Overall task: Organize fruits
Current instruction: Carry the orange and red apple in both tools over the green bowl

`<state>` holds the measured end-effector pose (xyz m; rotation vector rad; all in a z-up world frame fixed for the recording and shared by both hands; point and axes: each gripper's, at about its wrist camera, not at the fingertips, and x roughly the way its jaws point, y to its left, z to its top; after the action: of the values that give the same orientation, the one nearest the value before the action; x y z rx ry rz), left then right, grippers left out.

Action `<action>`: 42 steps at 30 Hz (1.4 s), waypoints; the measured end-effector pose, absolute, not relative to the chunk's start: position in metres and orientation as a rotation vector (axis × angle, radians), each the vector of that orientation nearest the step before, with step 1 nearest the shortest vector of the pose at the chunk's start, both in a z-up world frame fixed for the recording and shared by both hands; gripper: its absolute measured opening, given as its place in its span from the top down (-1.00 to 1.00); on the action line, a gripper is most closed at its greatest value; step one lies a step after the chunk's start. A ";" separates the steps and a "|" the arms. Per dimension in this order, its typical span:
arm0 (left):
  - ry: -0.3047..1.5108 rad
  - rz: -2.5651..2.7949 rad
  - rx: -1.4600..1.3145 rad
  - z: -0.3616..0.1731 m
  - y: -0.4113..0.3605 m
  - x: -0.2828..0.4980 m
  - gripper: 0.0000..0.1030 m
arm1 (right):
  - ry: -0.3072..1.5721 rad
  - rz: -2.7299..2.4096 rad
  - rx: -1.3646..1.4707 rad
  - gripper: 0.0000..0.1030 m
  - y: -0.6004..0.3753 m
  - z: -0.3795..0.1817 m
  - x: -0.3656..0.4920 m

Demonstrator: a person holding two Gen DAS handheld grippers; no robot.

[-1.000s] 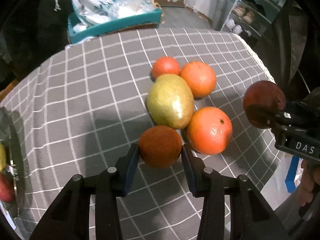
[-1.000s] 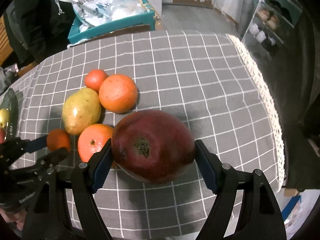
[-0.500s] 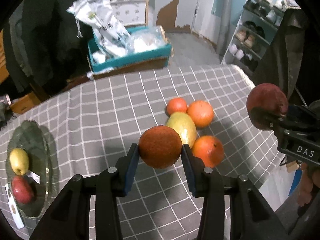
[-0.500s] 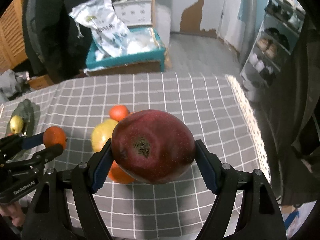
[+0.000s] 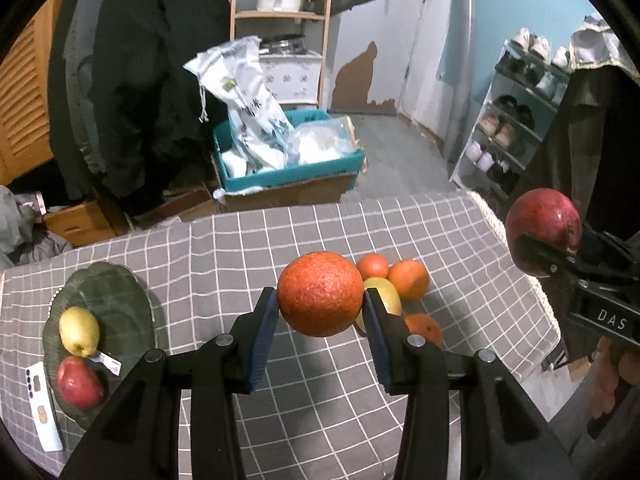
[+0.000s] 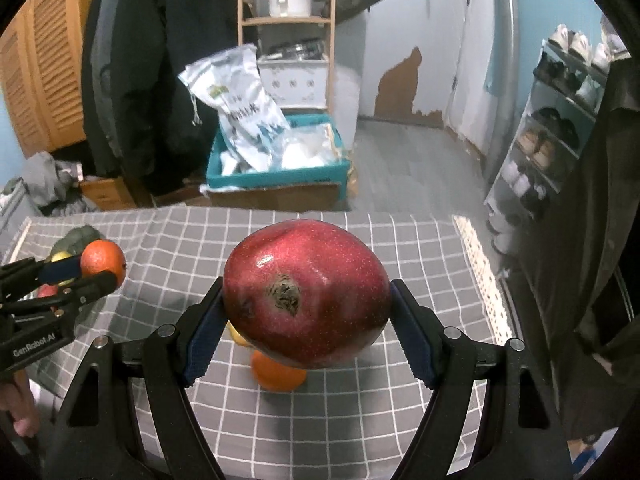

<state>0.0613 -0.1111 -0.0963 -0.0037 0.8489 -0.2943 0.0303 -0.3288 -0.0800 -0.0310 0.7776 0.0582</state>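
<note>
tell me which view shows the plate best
The left wrist view. There the plate lies open at the table's left edge, with a pear and a red fruit on it. In the right wrist view only a dark sliver shows behind the left hand-held gripper and its orange.

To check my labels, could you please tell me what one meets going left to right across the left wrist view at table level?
Dark green scalloped plate bearing a yellow pear and red apple → rough-skinned orange clamped in the left tongs → large dark red fruit clamped in the right tongs.
</note>
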 end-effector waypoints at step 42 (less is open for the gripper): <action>0.757 -0.111 -0.128 -0.069 0.006 0.048 0.15 | 0.734 0.288 -0.064 -0.51 -0.206 -0.052 0.061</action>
<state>0.0485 0.0060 -0.0688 -0.1283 0.7567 -0.1113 0.0613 -0.2058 -0.0522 -0.0641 0.7345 0.2879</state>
